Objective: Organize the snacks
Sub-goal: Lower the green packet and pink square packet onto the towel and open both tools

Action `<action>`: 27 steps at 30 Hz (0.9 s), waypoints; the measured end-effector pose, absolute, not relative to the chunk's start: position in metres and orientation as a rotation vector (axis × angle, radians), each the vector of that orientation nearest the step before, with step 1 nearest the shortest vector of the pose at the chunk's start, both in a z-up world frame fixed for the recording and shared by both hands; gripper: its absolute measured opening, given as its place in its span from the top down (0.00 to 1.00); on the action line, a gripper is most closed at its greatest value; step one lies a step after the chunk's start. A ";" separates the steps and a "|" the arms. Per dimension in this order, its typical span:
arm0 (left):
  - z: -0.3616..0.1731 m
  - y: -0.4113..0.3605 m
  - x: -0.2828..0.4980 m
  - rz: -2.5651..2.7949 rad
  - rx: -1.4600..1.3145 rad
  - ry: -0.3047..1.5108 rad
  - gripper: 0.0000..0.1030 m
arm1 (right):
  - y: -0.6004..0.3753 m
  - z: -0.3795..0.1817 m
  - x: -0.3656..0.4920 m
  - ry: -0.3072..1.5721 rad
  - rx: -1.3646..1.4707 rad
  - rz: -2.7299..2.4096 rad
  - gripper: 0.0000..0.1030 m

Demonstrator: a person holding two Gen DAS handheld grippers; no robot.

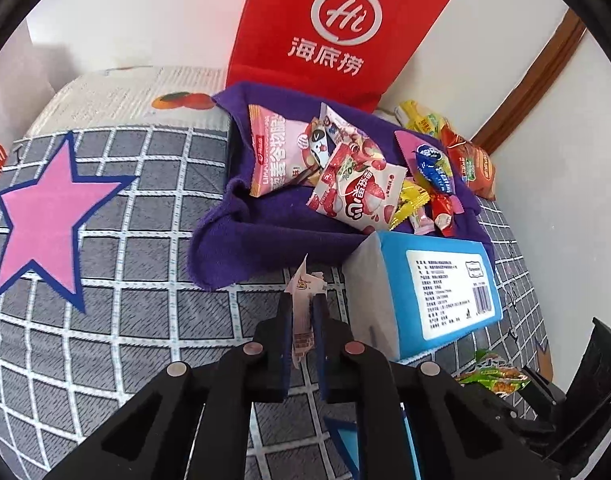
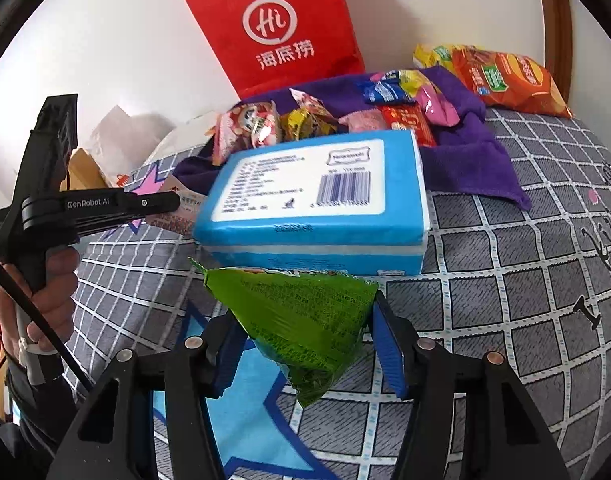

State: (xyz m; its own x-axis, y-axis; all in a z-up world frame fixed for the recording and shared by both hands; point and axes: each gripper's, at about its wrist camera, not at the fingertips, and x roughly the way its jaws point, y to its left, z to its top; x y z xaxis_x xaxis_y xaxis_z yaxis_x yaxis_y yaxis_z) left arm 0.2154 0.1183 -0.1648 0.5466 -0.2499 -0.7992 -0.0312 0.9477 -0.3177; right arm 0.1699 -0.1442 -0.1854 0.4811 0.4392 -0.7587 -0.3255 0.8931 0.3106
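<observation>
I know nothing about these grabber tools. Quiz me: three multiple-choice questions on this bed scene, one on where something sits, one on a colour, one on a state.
1. Where is the red paper bag?
A. Upright against the wall, behind the purple towel
B. Flat on the star
C. Inside the blue pack

2. What colour is the packet in the right gripper?
A. Pink
B. Green
C. White

3. How is the left gripper?
A. Wide open, empty
B. Out of sight
C. Shut on a thin sachet

Answers: 1 A, the bag stands by the wall beyond the towel. 2 B, the wrapper between the pads is green. 3 C, both pads pinch the pale sachet.
</observation>
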 end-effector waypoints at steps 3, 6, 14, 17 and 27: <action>-0.156 0.120 0.208 -0.140 -0.319 0.971 0.91 | -0.142 -0.176 0.165 0.942 0.120 0.470 0.45; -0.142 0.123 0.201 -0.141 -0.321 0.946 0.91 | -0.143 -0.164 0.160 0.919 0.122 0.484 0.45; -0.101 0.117 0.199 -0.163 -0.299 0.883 0.91 | -0.147 -0.122 0.166 0.838 0.107 0.490 0.45; -0.086 0.110 0.204 -0.172 -0.284 0.860 0.91 | -0.151 -0.107 0.180 0.820 0.126 0.501 0.45; -0.060 0.093 0.247 -0.188 -0.266 0.824 0.91 | -0.154 -0.074 0.254 0.783 0.165 0.477 0.45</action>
State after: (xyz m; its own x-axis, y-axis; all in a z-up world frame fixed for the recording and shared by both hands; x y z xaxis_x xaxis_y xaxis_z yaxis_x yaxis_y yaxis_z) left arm 0.2475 0.0927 -0.0598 0.6658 -0.2671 -0.6967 0.0623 0.9504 -0.3048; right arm 0.2537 -0.1545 -0.0740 0.6091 0.4714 -0.6378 -0.3512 0.8814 0.3160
